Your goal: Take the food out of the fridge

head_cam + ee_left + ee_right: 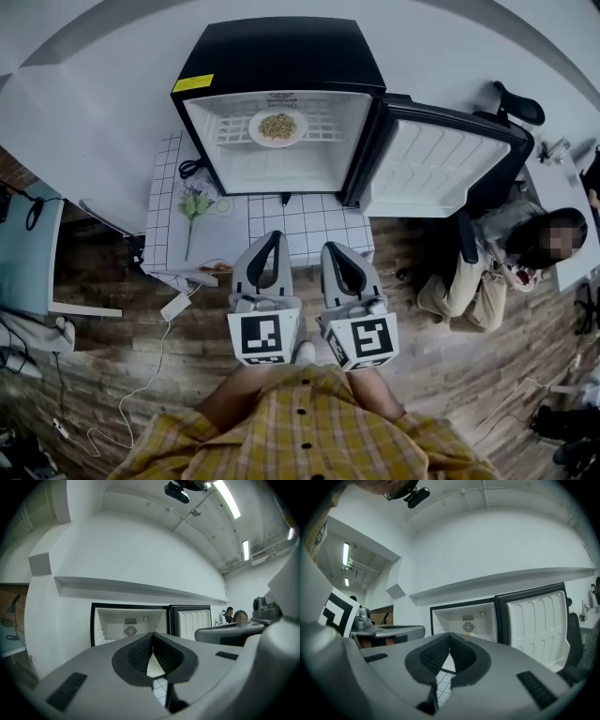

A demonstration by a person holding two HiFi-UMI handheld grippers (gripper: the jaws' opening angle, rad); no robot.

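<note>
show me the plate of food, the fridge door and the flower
plate of food (254,132), head view, left rim
fridge door (441,169), head view, white inner liner
flower (194,203), head view, its leafy head

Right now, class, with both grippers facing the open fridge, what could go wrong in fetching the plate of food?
1. The left gripper and right gripper are shut; unopened, they could shove the plate back along the wire shelf.
2. Tilting the flat plate might spill its loose food.
3. The open door stands near the right gripper's path.
</note>
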